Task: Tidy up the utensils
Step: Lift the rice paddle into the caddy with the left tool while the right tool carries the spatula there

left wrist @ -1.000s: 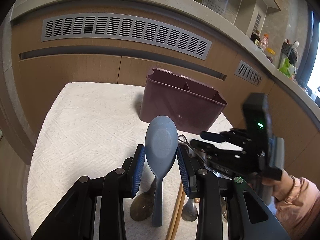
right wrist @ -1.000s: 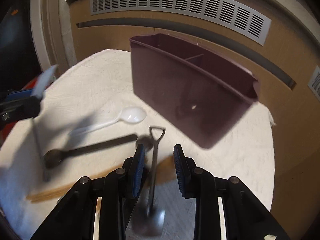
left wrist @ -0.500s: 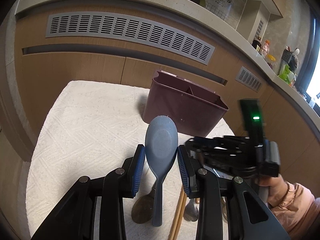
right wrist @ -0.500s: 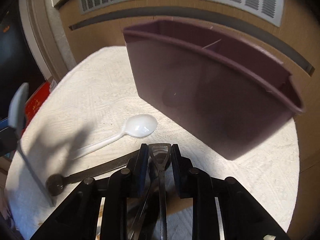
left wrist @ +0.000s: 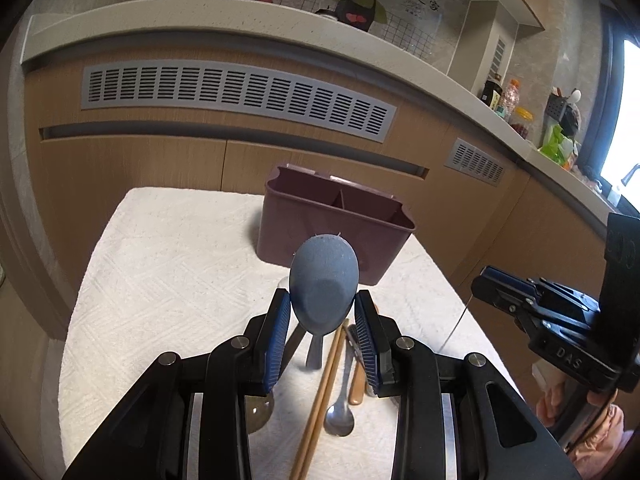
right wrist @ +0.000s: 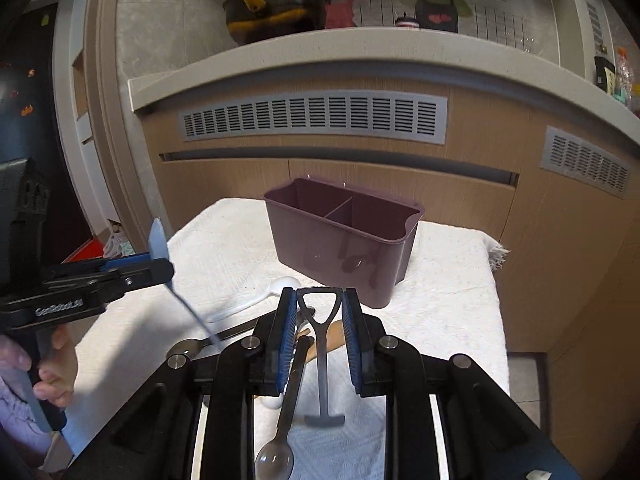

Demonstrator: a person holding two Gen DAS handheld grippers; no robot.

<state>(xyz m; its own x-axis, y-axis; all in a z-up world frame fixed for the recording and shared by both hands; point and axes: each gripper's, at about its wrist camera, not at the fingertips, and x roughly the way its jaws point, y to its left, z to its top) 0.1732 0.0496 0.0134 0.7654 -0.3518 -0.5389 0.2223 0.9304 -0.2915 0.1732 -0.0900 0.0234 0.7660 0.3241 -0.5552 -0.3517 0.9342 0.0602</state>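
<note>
My left gripper point(left wrist: 323, 312) is shut on a grey-blue rice paddle point(left wrist: 323, 284), held above the towel with its handle hanging down. It also shows in the right wrist view point(right wrist: 158, 240). My right gripper point(right wrist: 319, 312) is shut on a grey shovel-handled utensil point(right wrist: 320, 344), lifted off the towel; it shows at the right in the left wrist view point(left wrist: 504, 288). A maroon two-compartment utensil holder point(left wrist: 336, 228) point(right wrist: 340, 236) stands on the towel beyond both grippers.
On the white towel point(left wrist: 160, 264) lie wooden chopsticks point(left wrist: 324, 396), a metal spoon point(left wrist: 340, 416), a white plastic spoon point(right wrist: 256, 300), a dark ladle point(right wrist: 280, 412) and a wooden-handled utensil point(right wrist: 332, 336). Wooden cabinets with vents point(right wrist: 312, 120) stand behind.
Both grippers rose and pulled back from the holder. The right gripper lifted the shovel-handled utensil off the towel; the left kept its grip on the paddle.
</note>
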